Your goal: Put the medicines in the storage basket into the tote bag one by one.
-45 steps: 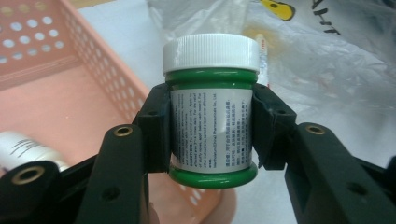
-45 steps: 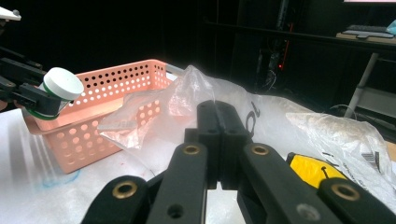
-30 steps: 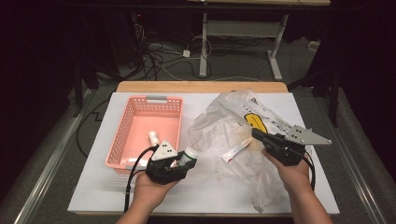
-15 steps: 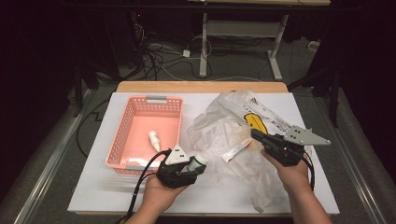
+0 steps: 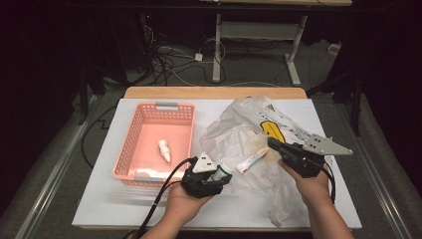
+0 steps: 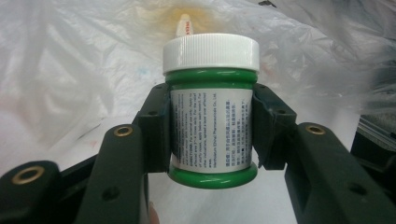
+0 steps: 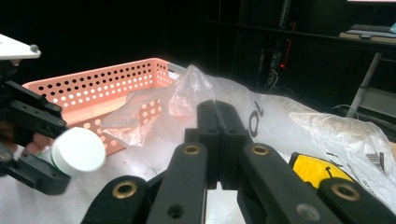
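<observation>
green jar [image 6: 210, 119] clamped level in left hand-held gripper [image 5: 211, 175], right hand-held gripper [image 5: 278, 148] pinched closed on plastic bag [image 5: 239, 134]

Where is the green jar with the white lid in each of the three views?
High view: the green jar sits low centre, in the left gripper, beside the plastic bag.
Left gripper view: centre, clamped between the fingers, lid up.
Right gripper view: far left, lid facing the camera.
Shared landmark: the crinkled plastic bag.
</observation>
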Demonstrator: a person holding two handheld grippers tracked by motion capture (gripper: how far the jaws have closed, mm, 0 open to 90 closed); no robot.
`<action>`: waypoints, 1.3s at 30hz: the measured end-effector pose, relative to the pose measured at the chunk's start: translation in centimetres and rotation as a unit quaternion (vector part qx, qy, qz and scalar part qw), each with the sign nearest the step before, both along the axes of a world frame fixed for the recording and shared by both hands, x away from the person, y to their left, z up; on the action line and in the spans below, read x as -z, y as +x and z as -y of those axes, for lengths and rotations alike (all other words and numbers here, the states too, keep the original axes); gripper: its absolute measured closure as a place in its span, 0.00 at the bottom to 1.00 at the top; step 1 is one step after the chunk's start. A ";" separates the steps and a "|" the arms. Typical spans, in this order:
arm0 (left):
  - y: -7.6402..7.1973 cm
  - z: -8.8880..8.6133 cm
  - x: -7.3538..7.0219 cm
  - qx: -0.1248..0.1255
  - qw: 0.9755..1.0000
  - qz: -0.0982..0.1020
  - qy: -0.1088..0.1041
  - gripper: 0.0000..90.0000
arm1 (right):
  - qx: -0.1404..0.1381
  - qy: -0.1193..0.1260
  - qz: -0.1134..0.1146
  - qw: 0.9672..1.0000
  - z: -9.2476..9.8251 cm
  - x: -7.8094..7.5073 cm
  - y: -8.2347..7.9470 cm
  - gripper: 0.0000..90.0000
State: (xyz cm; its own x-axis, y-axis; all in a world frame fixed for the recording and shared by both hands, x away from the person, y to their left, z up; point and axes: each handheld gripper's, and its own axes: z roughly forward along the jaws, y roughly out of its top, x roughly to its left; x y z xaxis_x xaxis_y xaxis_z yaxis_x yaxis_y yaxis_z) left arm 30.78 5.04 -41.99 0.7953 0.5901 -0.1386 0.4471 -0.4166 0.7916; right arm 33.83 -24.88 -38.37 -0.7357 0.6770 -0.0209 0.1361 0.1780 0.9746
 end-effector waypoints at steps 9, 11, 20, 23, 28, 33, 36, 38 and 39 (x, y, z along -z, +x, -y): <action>1.6 3.3 0.6 0.009 1.000 0.002 0.003 0.60 | -0.002 0.002 0.003 1.000 0.1 -0.1 0.0 1.00; 1.8 3.9 0.7 0.011 1.000 0.001 0.003 0.60 | -0.002 0.002 0.003 1.000 0.1 -0.1 0.0 1.00; 3.0 6.5 1.5 0.021 1.000 0.003 0.008 0.60 | -0.003 0.003 0.003 1.000 0.1 -0.1 0.1 1.00; 3.4 7.2 1.8 0.022 1.000 0.007 0.010 0.60 | -0.002 0.005 0.002 1.000 0.1 -0.1 0.1 1.00; 4.0 8.3 2.3 0.024 1.000 0.006 0.012 0.60 | -0.001 0.005 0.002 1.000 0.1 -0.1 0.1 1.00; 4.8 9.4 2.9 0.016 1.000 0.001 0.014 0.60 | 0.001 0.006 0.002 1.000 0.3 -0.2 0.1 1.00; 5.3 10.0 3.2 0.016 1.000 0.006 0.023 0.60 | 0.001 0.007 0.004 1.000 0.3 -0.2 0.2 1.00; 5.6 10.6 3.5 0.016 1.000 0.006 0.024 0.60 | 0.002 0.009 0.002 1.000 0.3 -0.2 0.2 1.00; 5.7 10.9 3.6 0.020 0.999 0.005 0.027 0.60 | 0.003 0.009 0.003 1.000 0.3 -0.2 0.2 1.00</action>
